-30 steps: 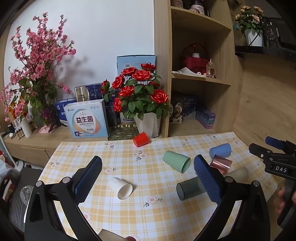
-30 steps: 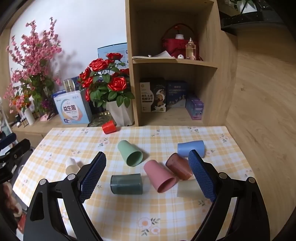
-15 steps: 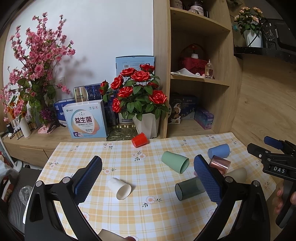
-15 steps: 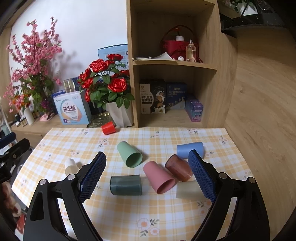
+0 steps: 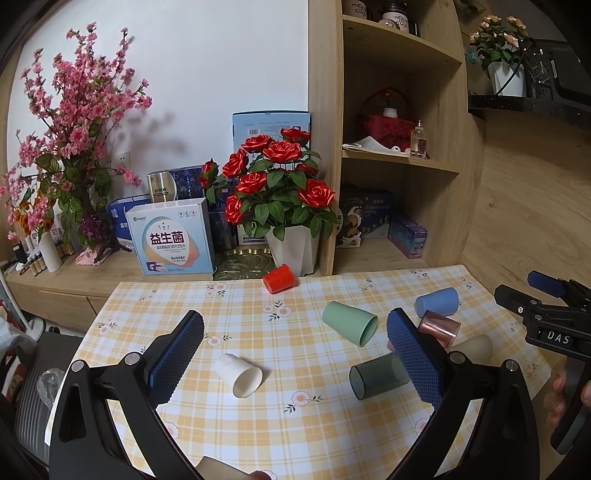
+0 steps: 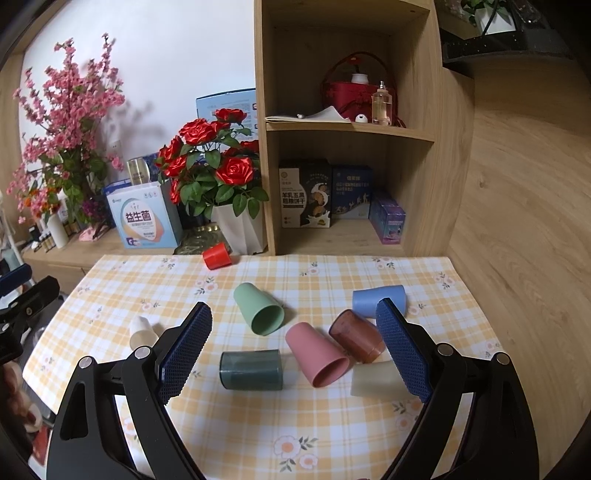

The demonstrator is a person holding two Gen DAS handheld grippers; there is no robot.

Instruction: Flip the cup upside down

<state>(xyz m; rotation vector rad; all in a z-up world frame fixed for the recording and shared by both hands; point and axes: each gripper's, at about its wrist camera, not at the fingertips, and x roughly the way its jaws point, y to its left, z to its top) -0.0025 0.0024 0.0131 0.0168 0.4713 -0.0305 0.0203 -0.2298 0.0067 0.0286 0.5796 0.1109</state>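
Pink cup (image 6: 318, 354) lies sideways between your right tongs (image 6: 293, 349), both tongs spread apart and empty, so clamp its wall squarely, then rotate rim-down onto the surface (image 6: 258, 424).

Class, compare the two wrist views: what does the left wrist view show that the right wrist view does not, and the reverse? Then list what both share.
Only the left wrist view shows the right gripper from the side and the mugs on the top shelf. Only the right wrist view shows the whole pink cup, lying on its side. Both show the white cup, green cup, red cup, blue cup and roses.
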